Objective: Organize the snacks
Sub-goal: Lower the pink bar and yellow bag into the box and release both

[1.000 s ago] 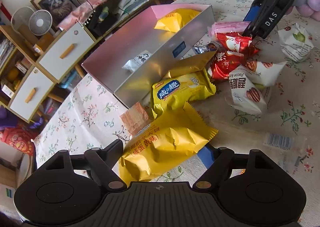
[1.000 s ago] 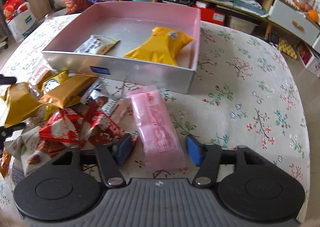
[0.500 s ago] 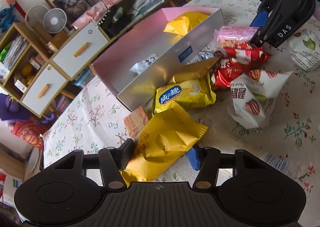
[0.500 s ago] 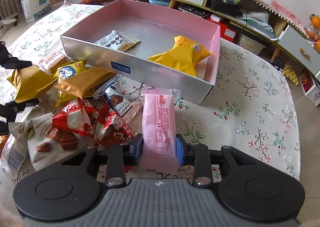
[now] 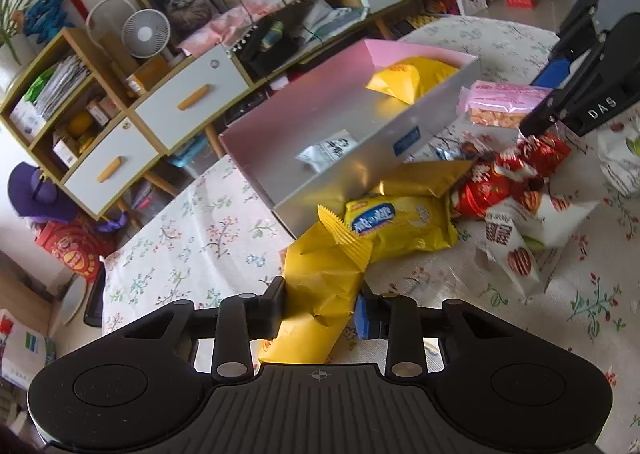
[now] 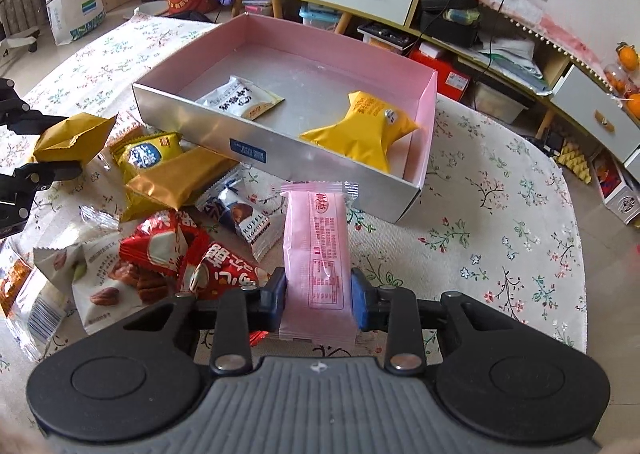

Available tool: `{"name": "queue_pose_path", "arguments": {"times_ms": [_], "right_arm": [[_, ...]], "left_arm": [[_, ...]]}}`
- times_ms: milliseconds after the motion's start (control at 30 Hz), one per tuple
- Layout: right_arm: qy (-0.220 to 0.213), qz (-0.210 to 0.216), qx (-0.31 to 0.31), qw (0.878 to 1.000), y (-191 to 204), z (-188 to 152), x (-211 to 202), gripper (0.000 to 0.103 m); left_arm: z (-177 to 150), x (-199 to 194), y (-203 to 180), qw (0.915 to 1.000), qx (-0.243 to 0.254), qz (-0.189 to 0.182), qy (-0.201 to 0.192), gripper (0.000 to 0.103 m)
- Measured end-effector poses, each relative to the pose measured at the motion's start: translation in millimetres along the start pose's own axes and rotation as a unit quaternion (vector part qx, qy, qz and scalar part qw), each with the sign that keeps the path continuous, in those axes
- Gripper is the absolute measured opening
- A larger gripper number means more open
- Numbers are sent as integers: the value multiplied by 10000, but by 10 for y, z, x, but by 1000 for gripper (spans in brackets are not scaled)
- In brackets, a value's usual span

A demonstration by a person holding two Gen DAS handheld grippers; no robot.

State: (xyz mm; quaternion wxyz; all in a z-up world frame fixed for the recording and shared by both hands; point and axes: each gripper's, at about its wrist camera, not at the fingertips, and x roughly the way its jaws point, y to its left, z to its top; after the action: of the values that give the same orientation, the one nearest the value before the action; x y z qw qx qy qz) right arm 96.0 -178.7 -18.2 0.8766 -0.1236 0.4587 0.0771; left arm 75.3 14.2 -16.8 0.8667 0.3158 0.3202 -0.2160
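Beside the box (image 6: 280, 146), on its near side, loose snacks lie heaped on a floral cloth (image 6: 500, 214); the box serves as landmark throughout. It is a shallow rectangular carton, silver and smooth outside, pink inside, and already holds a puffed yellow pack (image 6: 360, 130) toward its right end and a flat white pack (image 6: 240, 98) toward its left.

Left gripper (image 5: 320, 314): jaws closing around a gold pack (image 5: 320, 294) in front of the box's left corner. The foil is crinkled and dented where the black pad and the blue pad meet it, so the pack appears to be caught already near one end, probably to leave its length free for dropping over the wall.

Right gripper (image 6: 318, 298): pads pressed against both long edges of a pink pack (image 6: 316, 246), which points toward the box's front wall, near its right end. This film is matte, flat and oblong with crimped ends; a grip at the lower end keeps it rigid enough to carry.

Still unsorted before the front wall: a yellow pack with blue label (image 5: 396, 222), a bronze foil pack (image 6: 176, 182), glossy red packs (image 6: 188, 254), and white nut packs (image 5: 516, 242), all soft, pillow-shaped and overlapping. Both held packs seem destined for the box, which has ample bare floor between its two occupants.
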Motion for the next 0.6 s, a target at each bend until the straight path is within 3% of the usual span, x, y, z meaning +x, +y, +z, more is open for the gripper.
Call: {"name": "queue_pose_path", "arguments": {"times_ms": [400,600], "right_arm": [[-213,-49,166,9996,-13,84,-128,29],[-375,17,271,9989,-23,144,-219,29]], "left_arm": [[104,-136,288,9965,-817,-37,-145,24],[153,-215,335,9952,-943,28,-253,24]]}}
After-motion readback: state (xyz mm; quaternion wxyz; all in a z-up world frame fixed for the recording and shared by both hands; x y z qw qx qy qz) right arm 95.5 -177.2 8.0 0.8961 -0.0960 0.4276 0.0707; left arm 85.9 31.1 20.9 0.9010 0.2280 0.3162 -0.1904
